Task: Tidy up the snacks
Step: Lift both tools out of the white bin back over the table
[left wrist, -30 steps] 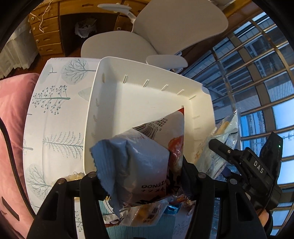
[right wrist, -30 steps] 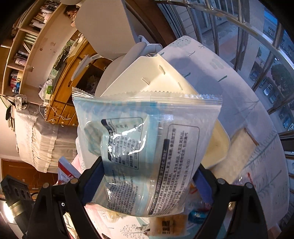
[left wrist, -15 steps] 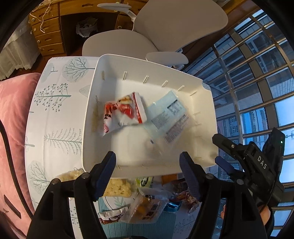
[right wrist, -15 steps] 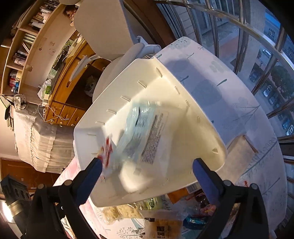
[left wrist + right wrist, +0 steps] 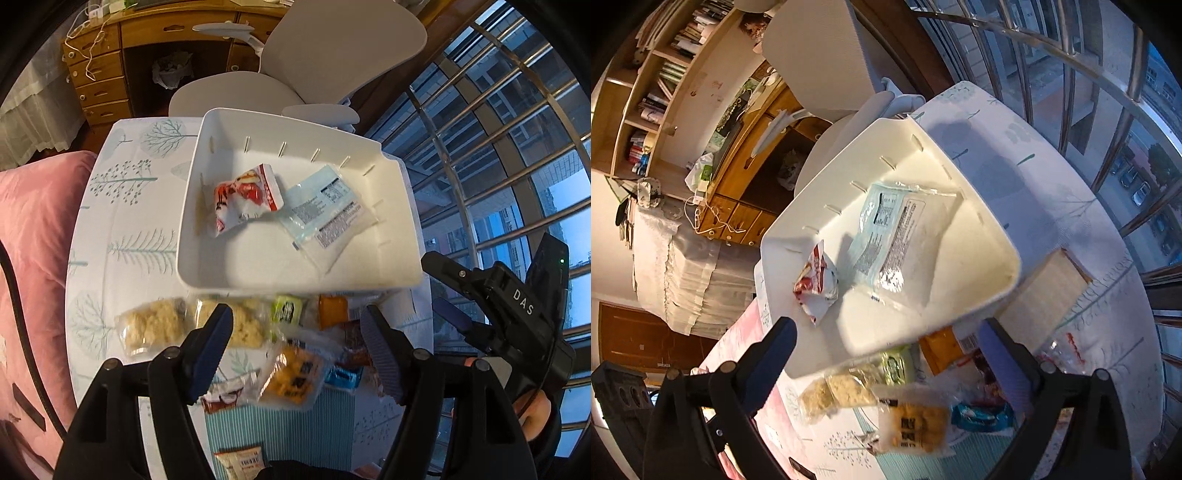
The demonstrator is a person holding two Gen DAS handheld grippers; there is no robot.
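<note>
A white plastic bin (image 5: 229, 269) (image 5: 964, 173) stands on the round table and holds a red-and-white snack bag (image 5: 245, 197) (image 5: 816, 284) and a pale blue clear packet (image 5: 325, 212) (image 5: 894, 236). My left gripper (image 5: 297, 323) hovers open and empty over the loose snacks in front of the bin. My right gripper (image 5: 886, 334) is open wide and empty above the bin's near rim. Below lie pale crumbly packs (image 5: 153, 326) (image 5: 842, 397), a green packet (image 5: 286, 310) (image 5: 895, 363), a yellow snack bag (image 5: 291, 376) (image 5: 916, 424) and a blue wrapper (image 5: 341, 376) (image 5: 979, 413).
The table wears a white cloth with tree prints (image 5: 125, 229) (image 5: 1089, 206). A grey chair (image 5: 332, 55) (image 5: 827, 55) stands behind it, with a wooden desk (image 5: 99, 74) beyond. A pink cushion (image 5: 33, 240) lies left. Window bars (image 5: 498, 122) close the right. A tan board (image 5: 1049, 291) lies beside the bin.
Both grippers let go of their bags, which dropped into the white bin. Both then opened and drew back and up, so the loose snacks in front of the bin came into view.
</note>
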